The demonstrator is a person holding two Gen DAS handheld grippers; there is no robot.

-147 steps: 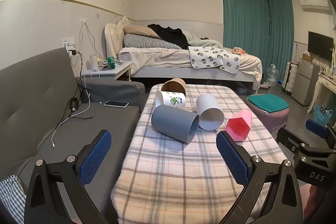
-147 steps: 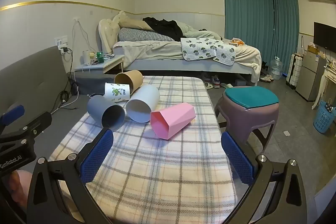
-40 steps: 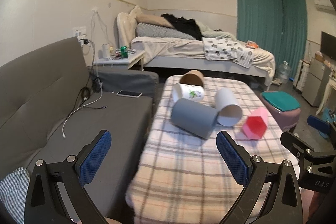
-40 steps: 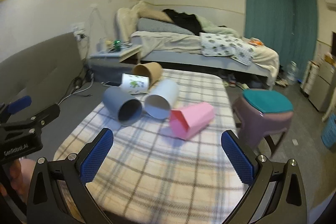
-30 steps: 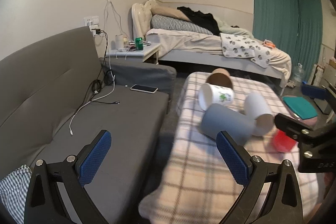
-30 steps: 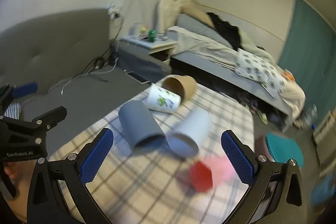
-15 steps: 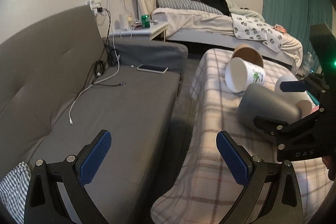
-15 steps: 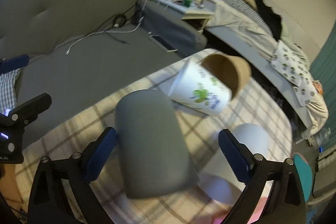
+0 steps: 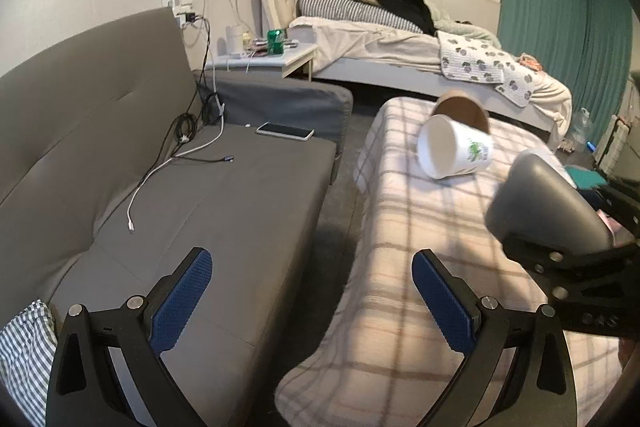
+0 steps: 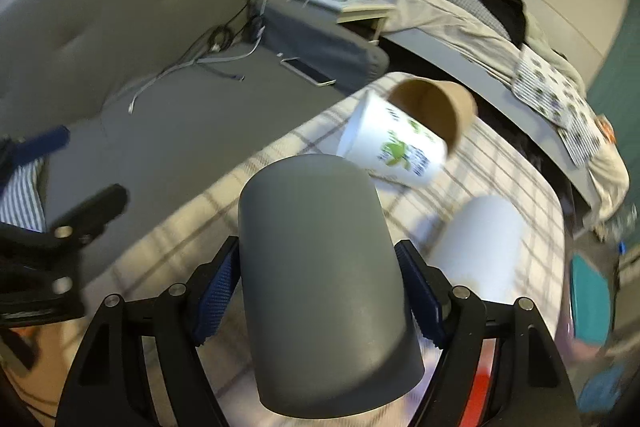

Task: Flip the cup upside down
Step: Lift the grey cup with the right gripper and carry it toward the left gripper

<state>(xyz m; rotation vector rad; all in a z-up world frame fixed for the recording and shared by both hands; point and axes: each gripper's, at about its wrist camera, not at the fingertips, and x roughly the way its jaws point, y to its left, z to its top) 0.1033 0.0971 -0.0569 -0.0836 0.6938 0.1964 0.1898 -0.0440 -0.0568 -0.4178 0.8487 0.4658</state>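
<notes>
Between the blue pads [image 10: 219,293] of the right gripper [image 10: 320,291] sits the grey cup [image 10: 324,275], clamped across its body with its closed base pointing away from the camera and its open mouth toward it. It appears lifted just off the checked tabletop [image 10: 500,163], though blur makes it hard to tell whether any edge is touching. It looks like smooth, stiff plastic, light enough for one gripper, and its walls flare toward the mouth, so it could slide out of a loose grip. Taking it across the middle of the wall, as here, seems sound, since squeezing near the thin rim would flex it more. Turning the wrist until the mouth faces down should finish the flip, and it probably needs a flat patch of cloth to stand on. Beyond it lie a white cup [image 10: 394,147] with a green print, a brown cup [image 10: 440,103] touching it, and a pale cup [image 10: 484,239] on its side to the right. The left gripper [image 9: 312,297] hangs wide and empty over the gap between the sofa [image 9: 200,187] and the tabletop.
</notes>
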